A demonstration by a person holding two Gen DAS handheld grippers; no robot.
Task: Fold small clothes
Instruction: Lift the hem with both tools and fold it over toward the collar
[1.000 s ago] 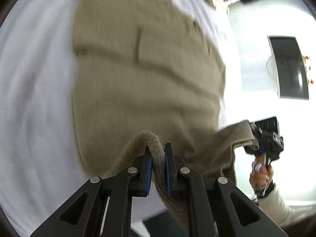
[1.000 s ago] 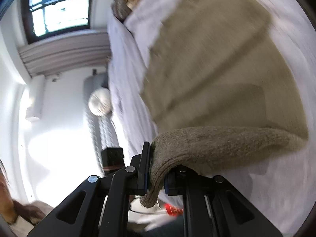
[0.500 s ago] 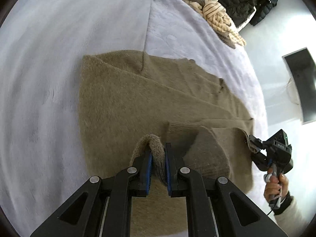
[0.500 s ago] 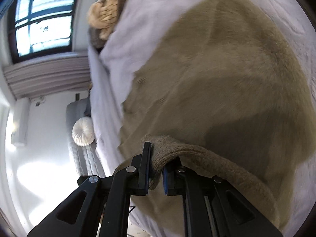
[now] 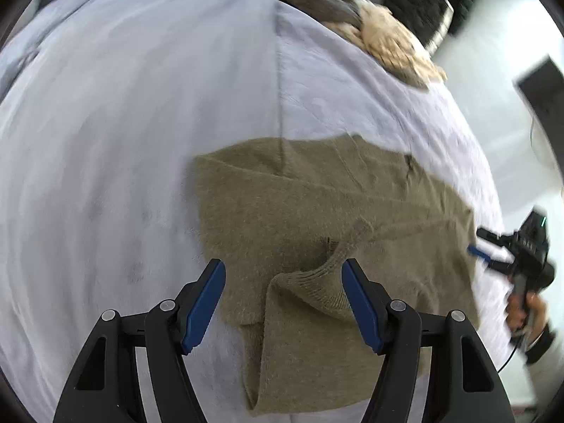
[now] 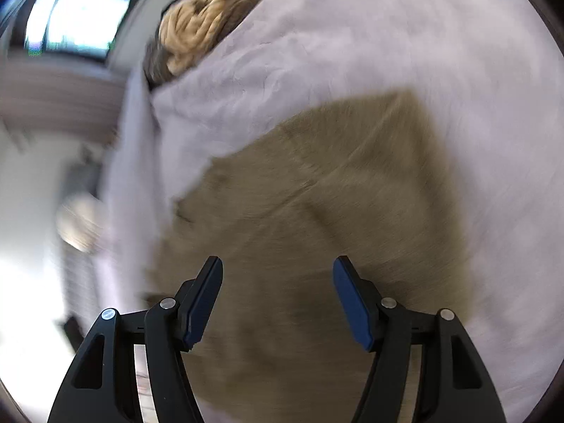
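A tan knitted sweater [image 5: 317, 211] lies folded over itself on the pale lilac bed cover [image 5: 123, 141]. My left gripper [image 5: 283, 275] hovers over its near edge with jaws opening; a raised cuff [image 5: 317, 275] stands loose between the blue pads, touching neither. In the right wrist view the same sweater [image 6: 317, 194] fills the middle, blurred. My right gripper [image 6: 278, 271] is above it, jaws opening with only the flat knit below them. The right gripper [image 5: 493, 250] also shows at the sweater's right edge in the left wrist view, held by a hand [image 5: 525, 310].
A heap of cream and grey knitwear [image 5: 380, 35] lies at the far end of the bed [image 6: 197, 24]. Dark garments [image 5: 423, 3] hang beyond it. A dark screen [image 5: 543, 88] sits at right. A window [image 6: 81, 24] and pale floor lie left of the bed edge.
Both grippers have let go of the sweater's hem and opened wide. The carried edge now lies folded over the sweater's body, and both views have swung further over the bed.
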